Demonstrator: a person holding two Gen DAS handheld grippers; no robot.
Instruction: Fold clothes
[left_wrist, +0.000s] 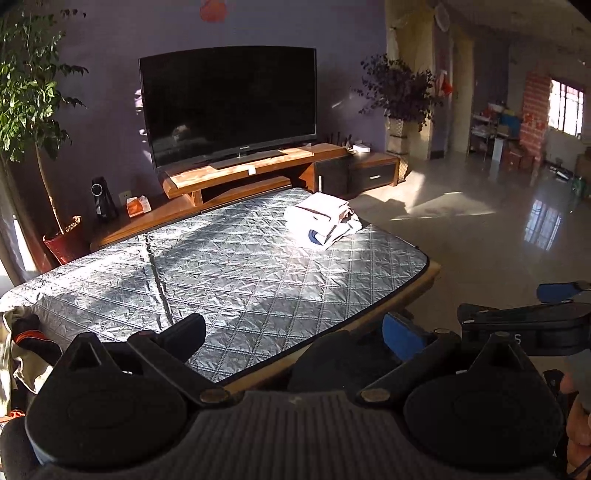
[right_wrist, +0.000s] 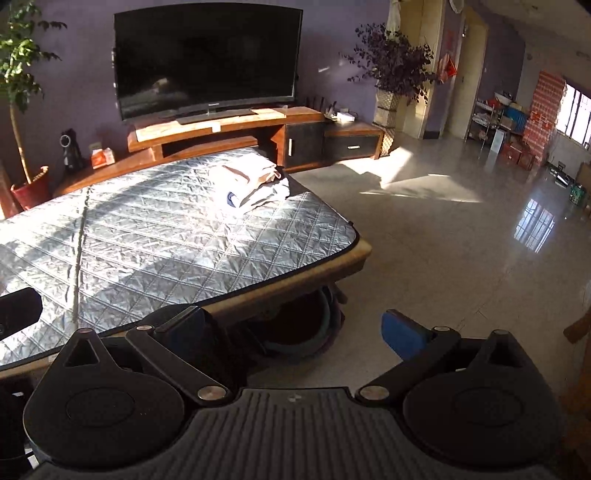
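With both the left gripper (left_wrist: 295, 332) and right gripper (right_wrist: 295, 328) spread empty, the folded pile (left_wrist: 322, 220) far ahead could topple if nudged carelessly.

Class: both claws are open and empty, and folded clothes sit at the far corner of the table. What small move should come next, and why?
Probably swing the left claw left toward the unfolded heap at the table's near-left edge. The stack looks done, the right claw hangs off the table, and both are open and empty.
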